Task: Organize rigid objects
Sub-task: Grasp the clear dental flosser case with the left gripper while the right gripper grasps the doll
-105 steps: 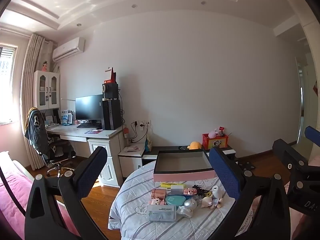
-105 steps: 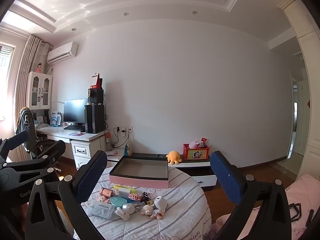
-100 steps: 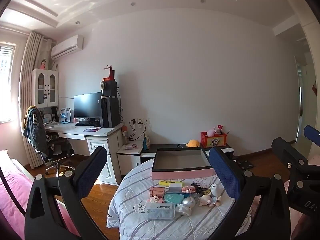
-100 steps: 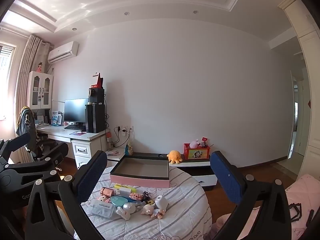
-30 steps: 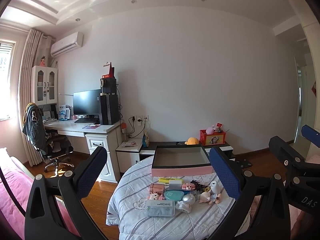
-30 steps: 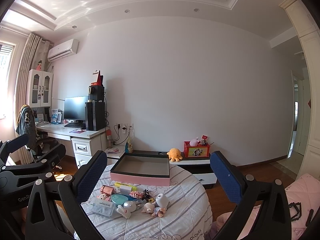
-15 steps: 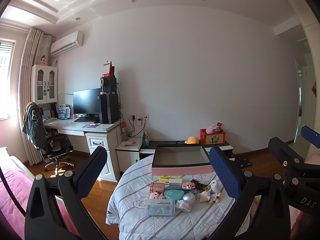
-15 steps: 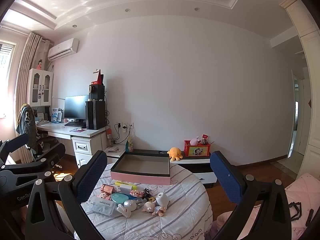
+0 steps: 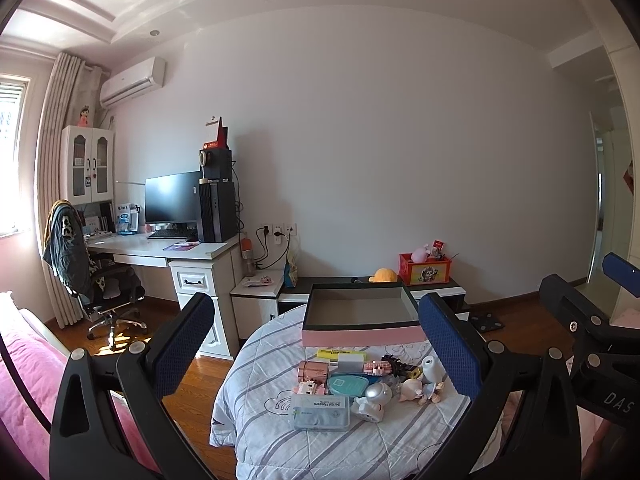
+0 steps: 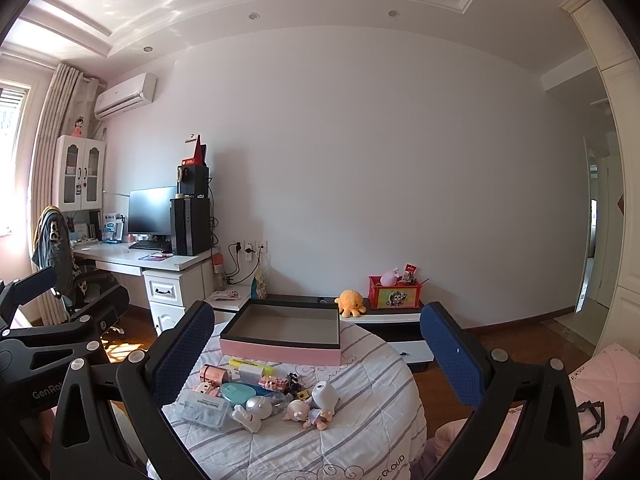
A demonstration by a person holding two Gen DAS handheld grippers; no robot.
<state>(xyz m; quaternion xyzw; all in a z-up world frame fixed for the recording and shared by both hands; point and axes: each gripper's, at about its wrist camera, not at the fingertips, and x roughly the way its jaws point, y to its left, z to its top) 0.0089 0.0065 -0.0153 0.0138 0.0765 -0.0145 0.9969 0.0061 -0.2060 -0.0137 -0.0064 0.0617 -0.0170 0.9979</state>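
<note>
An open pink box with a dark rim [image 9: 362, 322] [image 10: 282, 338] sits at the far side of a round table with a striped cloth [image 9: 280, 440] [image 10: 360, 440]. In front of it lies a cluster of small items: a yellow highlighter [image 9: 334, 354], a rose-gold tin [image 9: 313, 370], a teal round case [image 9: 347, 385], a floss pack [image 9: 320, 412], a white robot toy [image 9: 372, 400], a pig figure [image 10: 298, 408] and a white capsule toy [image 10: 324, 394]. My left gripper [image 9: 316, 344] and right gripper [image 10: 316, 348] are both open, empty and held well back from the table.
A white desk [image 9: 168, 250] with monitor and computer tower stands at the left with an office chair [image 9: 100, 280]. A low cabinet [image 10: 392, 320] behind the table holds a red toy box and an orange plush. A pink bed [image 9: 24, 380] lies at the left.
Both views have tilted slightly, so the table and its items show a little higher and fuller. Nothing on the table has moved and both grippers stay open.
</note>
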